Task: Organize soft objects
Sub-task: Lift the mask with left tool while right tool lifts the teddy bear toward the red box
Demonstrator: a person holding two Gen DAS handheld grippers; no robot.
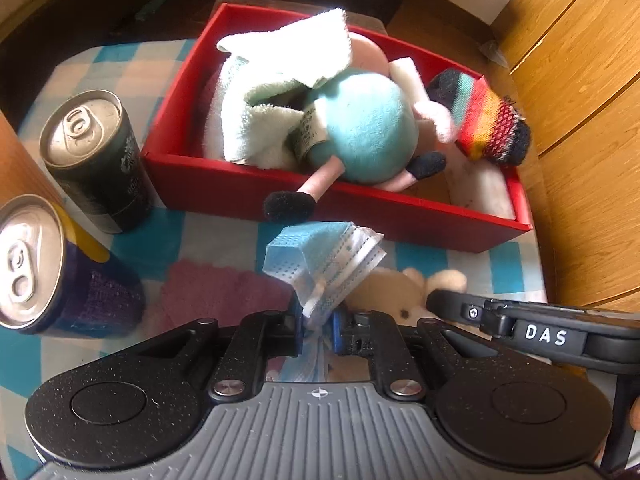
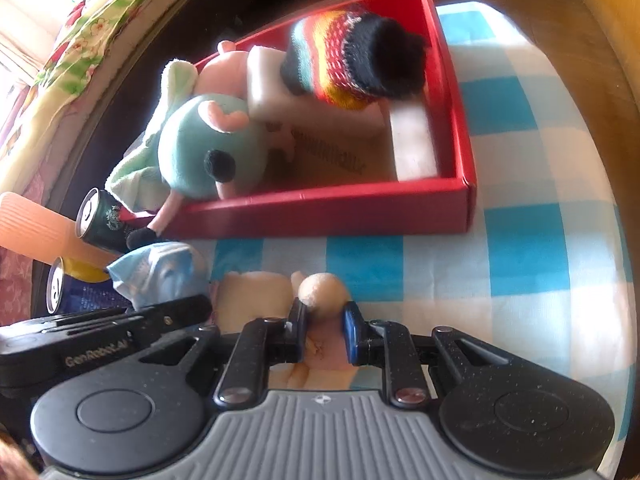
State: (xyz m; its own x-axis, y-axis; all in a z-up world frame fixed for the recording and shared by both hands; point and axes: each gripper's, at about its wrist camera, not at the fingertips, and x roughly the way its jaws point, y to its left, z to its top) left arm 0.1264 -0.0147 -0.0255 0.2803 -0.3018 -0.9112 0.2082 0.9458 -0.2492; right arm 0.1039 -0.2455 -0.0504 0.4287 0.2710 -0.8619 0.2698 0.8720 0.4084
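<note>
Left claw [image 1: 318,330] pinches a face mask [image 1: 324,264]; two cans [image 1: 94,160] flank it; right claw [image 2: 324,330] seemingly grips a beige plush [image 2: 324,294].

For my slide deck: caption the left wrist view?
Left gripper pinching a blue pleated face mask before the red cardboard box.

The left gripper [image 1: 318,326] is clamped on a mask [image 1: 324,264], held low above the table. The right gripper [image 2: 325,328] is closed around a plush [image 2: 322,294], just beside the left.
</note>
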